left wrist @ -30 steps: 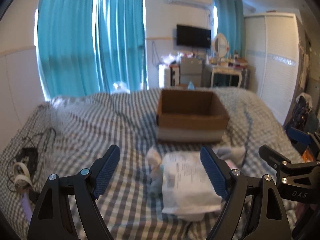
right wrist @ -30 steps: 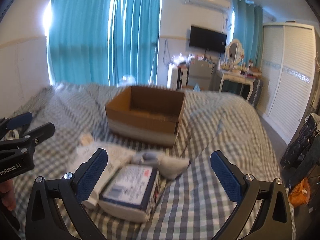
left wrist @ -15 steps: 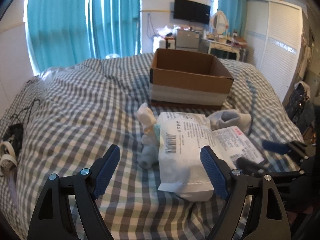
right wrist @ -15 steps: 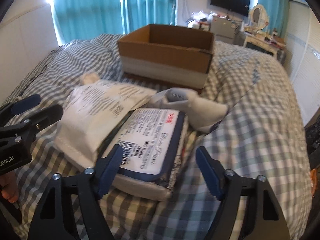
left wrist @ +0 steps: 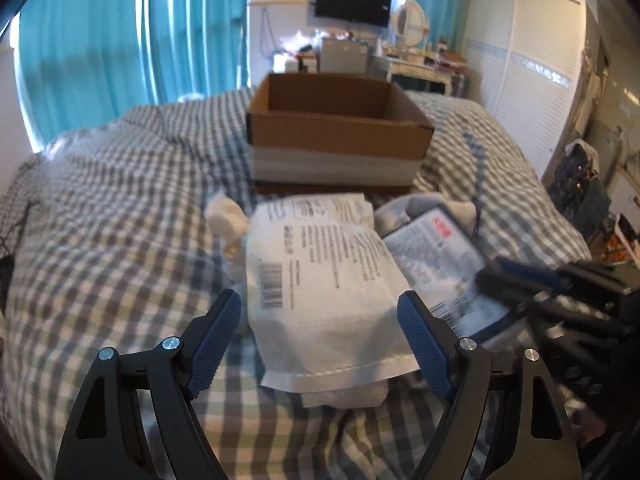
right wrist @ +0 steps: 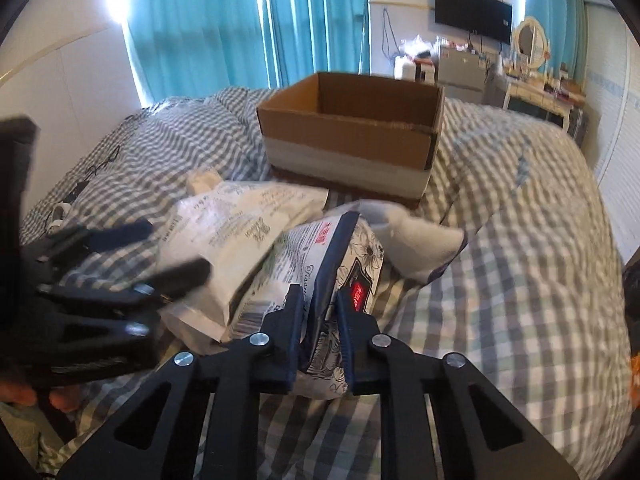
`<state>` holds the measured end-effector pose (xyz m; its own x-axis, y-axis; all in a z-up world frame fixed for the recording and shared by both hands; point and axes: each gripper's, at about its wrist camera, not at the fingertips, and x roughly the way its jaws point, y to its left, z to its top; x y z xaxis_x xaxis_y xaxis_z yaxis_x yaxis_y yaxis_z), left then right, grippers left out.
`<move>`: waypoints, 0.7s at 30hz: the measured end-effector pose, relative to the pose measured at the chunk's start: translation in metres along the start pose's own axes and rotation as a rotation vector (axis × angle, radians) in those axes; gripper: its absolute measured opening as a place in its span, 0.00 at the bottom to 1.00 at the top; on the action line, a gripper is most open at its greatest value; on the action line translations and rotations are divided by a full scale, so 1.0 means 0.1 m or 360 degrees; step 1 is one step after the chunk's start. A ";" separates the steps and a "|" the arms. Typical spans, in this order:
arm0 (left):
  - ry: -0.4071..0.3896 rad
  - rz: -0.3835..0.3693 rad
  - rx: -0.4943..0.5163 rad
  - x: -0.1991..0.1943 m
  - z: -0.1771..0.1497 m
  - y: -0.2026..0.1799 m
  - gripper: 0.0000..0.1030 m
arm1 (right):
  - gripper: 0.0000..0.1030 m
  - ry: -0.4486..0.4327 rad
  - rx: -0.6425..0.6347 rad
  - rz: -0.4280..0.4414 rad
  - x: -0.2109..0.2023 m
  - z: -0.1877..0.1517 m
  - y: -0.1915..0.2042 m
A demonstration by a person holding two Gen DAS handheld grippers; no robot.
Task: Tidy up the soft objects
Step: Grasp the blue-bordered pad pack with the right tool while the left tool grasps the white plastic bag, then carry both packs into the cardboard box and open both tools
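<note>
Right claw (right wrist: 318, 334): pinched on the near edge of the tissue pack (right wrist: 320, 264), pack tipped up on its side between the blue pads.
Left claw (left wrist: 320, 344): spread wide, low over the bed (left wrist: 120, 240), straddling the near end of the white pouch (left wrist: 320, 280); not touching it as far as can be told.
Tissue pack: near the middle of the bed, dark-bordered with a red label; left side tucked under the white pouch.
White pouch: flat, printed text and barcode up, partly overlapping the tissue pack.
Grey sock (right wrist: 416, 240): just behind the tissue pack, touching it, toward the box.
Small white bundle (left wrist: 226, 216): at the far left corner of the pouch, against it; blurred, kind unclear.
Cardboard box (left wrist: 336, 136): open-topped, on the bed beyond the pile, toward the far edge; contents hidden.
Bed: grey-and-white checked cover, rumpled.
Cables (right wrist: 66, 208): dark tangle near the bed's left edge.
</note>
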<state>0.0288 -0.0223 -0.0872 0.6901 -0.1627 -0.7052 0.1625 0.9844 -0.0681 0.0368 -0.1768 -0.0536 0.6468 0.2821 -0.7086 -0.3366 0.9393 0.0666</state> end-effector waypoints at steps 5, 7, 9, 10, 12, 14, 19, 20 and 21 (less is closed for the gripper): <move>0.0101 -0.0094 -0.0086 0.16 -0.03 0.09 0.42 | 0.12 -0.0049 -0.0017 -0.0044 -0.09 0.05 -0.05; 0.0140 -0.0139 -0.0121 0.21 -0.05 0.12 0.33 | 0.12 -0.0055 -0.0011 -0.0044 -0.11 0.06 -0.07; 0.0144 -0.0144 -0.0125 0.21 -0.06 0.12 0.21 | 0.11 -0.0066 -0.0021 -0.0048 -0.14 0.07 -0.07; 0.0135 -0.0145 -0.0123 0.18 -0.05 0.13 0.18 | 0.11 -0.0074 -0.0025 -0.0048 -0.16 0.08 -0.07; 0.0104 -0.0150 -0.0114 0.11 -0.03 0.11 0.15 | 0.10 -0.0094 -0.0045 -0.0051 -0.20 0.10 -0.06; 0.0071 -0.0146 -0.0110 0.02 -0.01 0.13 0.15 | 0.10 -0.0121 -0.0060 -0.0050 -0.26 0.14 -0.06; -0.0036 -0.0140 -0.0103 -0.24 0.12 0.17 0.14 | 0.09 -0.0193 -0.0102 -0.0064 -0.42 0.28 -0.03; -0.0058 -0.0140 -0.0098 -0.28 0.15 0.16 0.14 | 0.09 -0.0212 -0.0114 -0.0066 -0.46 0.33 -0.02; -0.0080 -0.0143 -0.0091 -0.33 0.19 0.16 0.14 | 0.09 -0.0229 -0.0121 -0.0071 -0.49 0.37 -0.02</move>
<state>0.0225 -0.0024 -0.0513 0.7093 -0.2523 -0.6582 0.1859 0.9676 -0.1706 0.0317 -0.1855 0.0069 0.7518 0.2705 -0.6013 -0.3525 0.9356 -0.0198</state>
